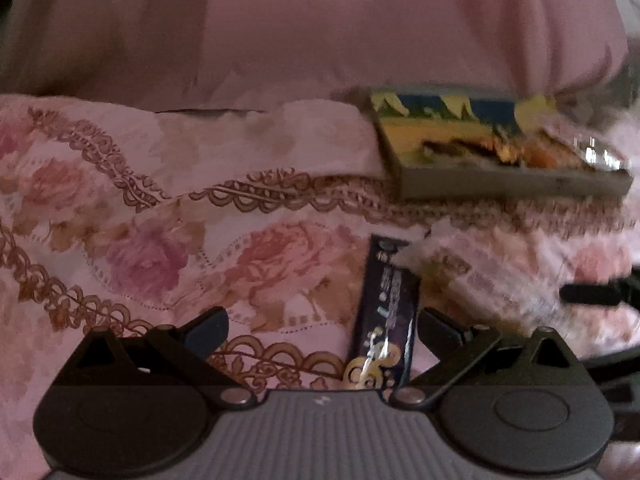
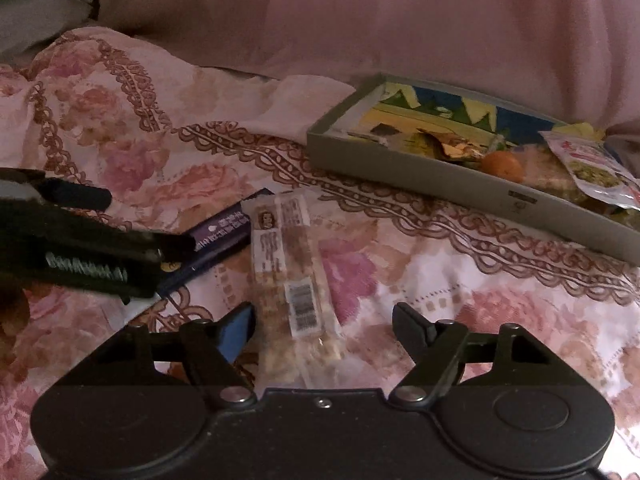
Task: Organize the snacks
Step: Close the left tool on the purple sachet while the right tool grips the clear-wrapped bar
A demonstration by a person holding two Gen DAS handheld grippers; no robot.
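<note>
A dark purple snack bar (image 1: 390, 308) lies on the floral cloth between the fingers of my left gripper (image 1: 320, 326), close to the right finger; the jaws stand wide and nothing is gripped. A clear-wrapped pale bar (image 2: 288, 276) lies lengthwise between the fingers of my right gripper (image 2: 324, 326), nearer the left finger, with a gap on the right side. In the right wrist view the left gripper (image 2: 144, 222) reaches in from the left, one fingertip (image 2: 176, 246) over the purple bar (image 2: 224, 232). A shallow grey box (image 2: 420, 172), also visible as box (image 1: 512, 184), sits beyond.
The box holds an orange (image 2: 502, 166), a white snack pouch (image 2: 588, 168) and other wrappers over a colourful printed bottom. A pink floral bedspread (image 2: 400, 264) covers the surface, rumpled at the far left. Plain pink fabric (image 2: 400, 20) rises behind the box.
</note>
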